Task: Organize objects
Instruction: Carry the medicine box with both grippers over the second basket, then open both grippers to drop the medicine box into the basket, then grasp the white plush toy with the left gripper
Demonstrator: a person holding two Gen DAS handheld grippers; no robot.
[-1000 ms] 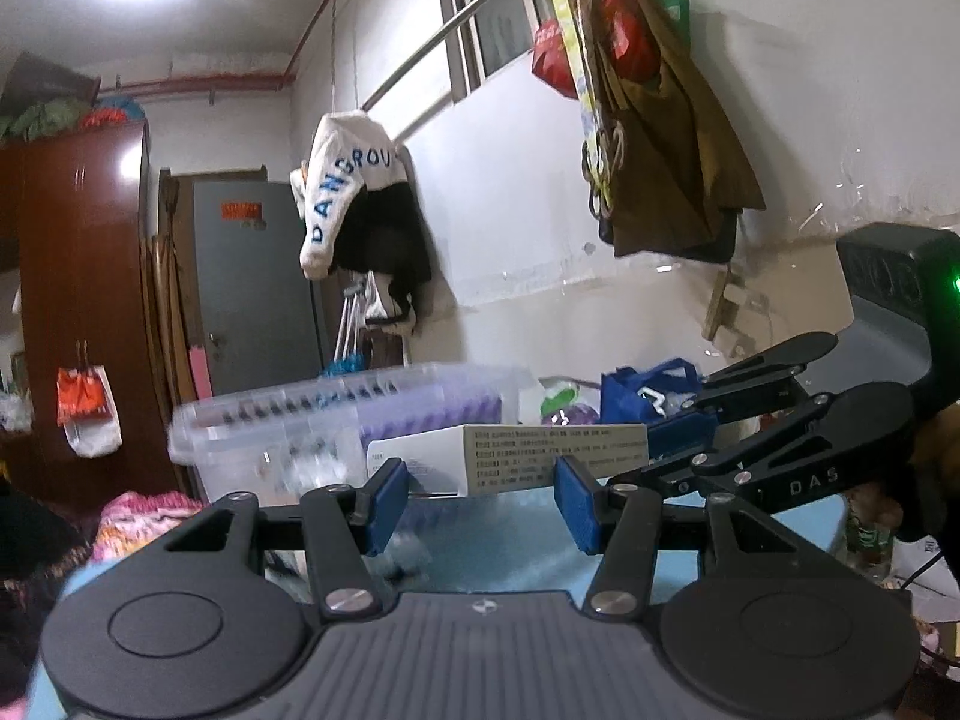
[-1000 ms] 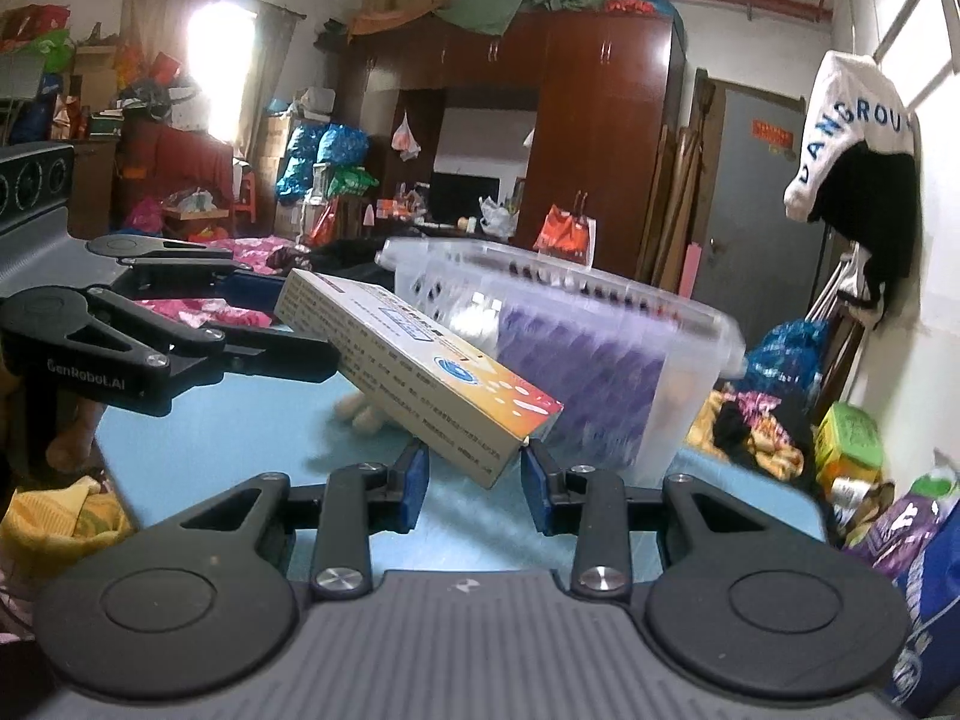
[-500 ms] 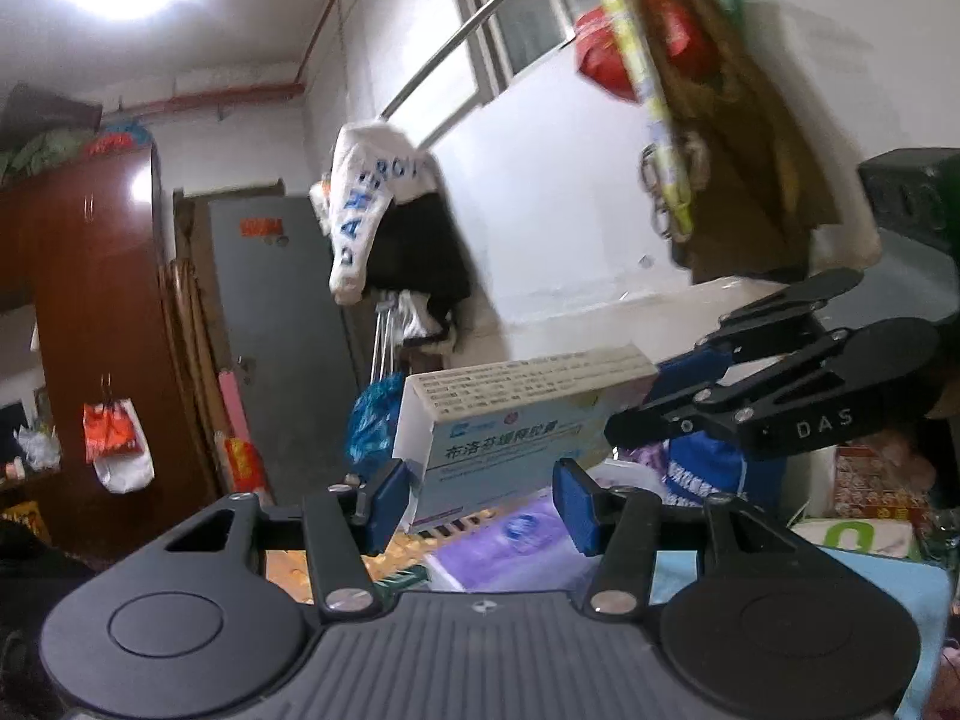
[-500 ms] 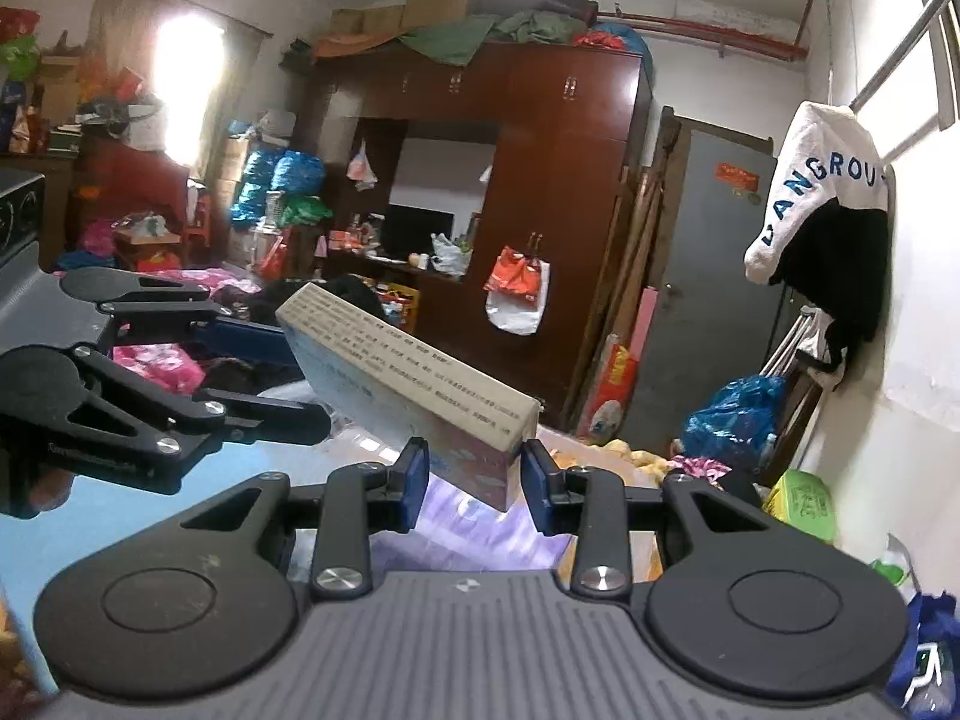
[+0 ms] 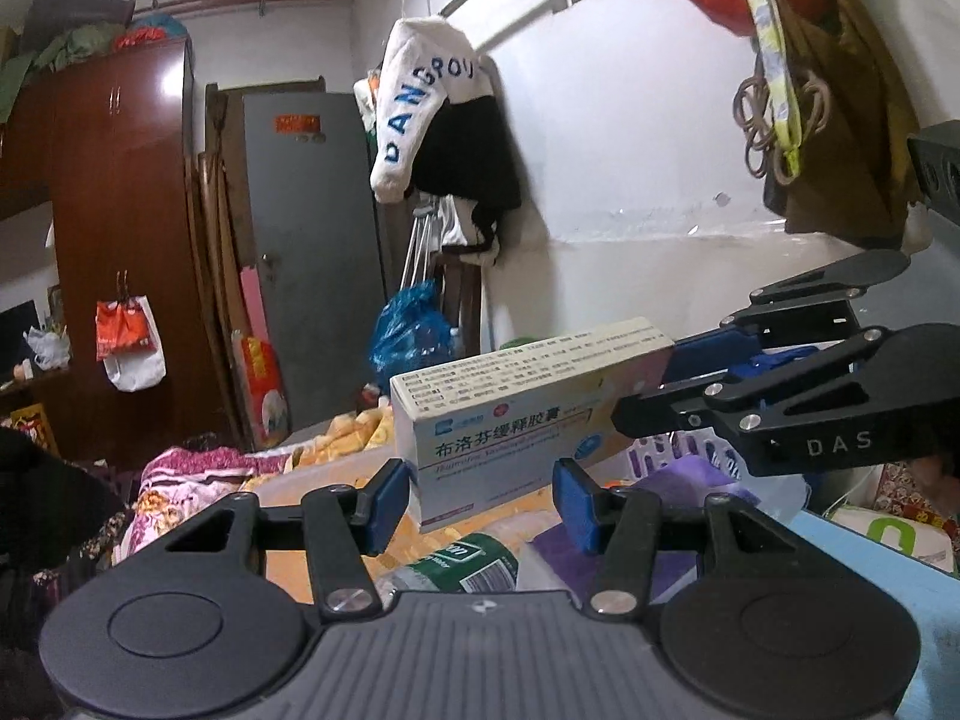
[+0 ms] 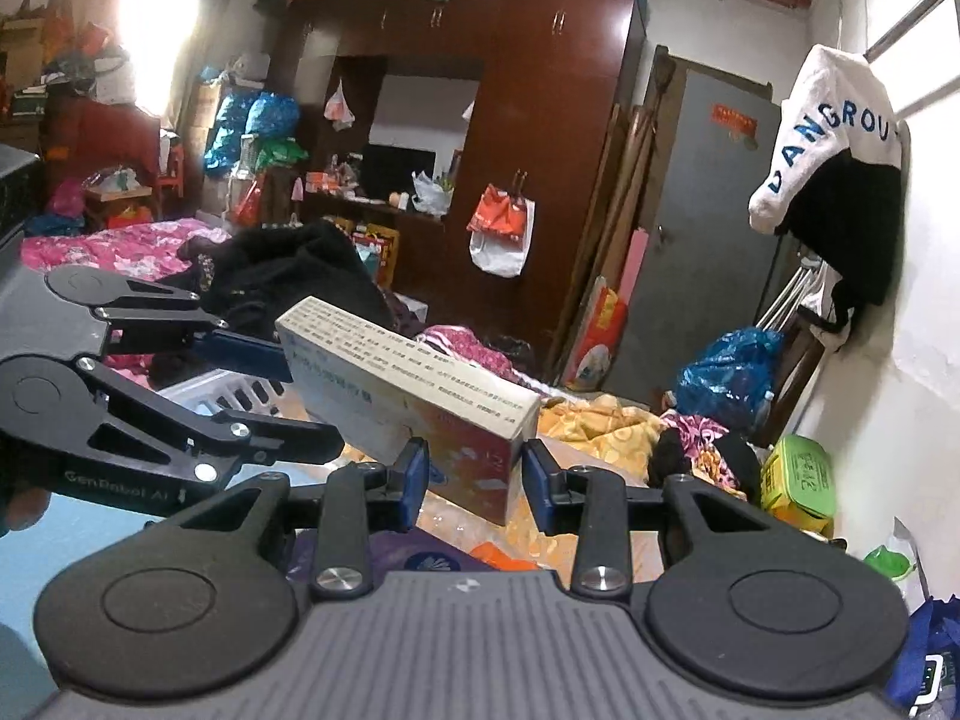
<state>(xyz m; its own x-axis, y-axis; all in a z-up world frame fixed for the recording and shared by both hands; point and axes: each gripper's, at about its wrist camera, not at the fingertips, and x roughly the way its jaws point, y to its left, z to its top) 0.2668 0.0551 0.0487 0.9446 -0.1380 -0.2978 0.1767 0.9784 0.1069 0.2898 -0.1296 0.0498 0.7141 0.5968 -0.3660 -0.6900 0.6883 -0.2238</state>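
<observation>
Box (image 5: pixel 528 414) ends hidden between both grippers

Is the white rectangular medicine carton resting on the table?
No, the white medicine carton is held in the air between the left gripper and right gripper.

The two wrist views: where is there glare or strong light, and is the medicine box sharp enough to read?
Left wrist view: glare patch on the wardrobe door; the medicine box is sharp, its large blue characters readable, and straight lines bow toward the rim. Right wrist view: the bright window is blown out; the box's small print stays too fine to read.
</observation>
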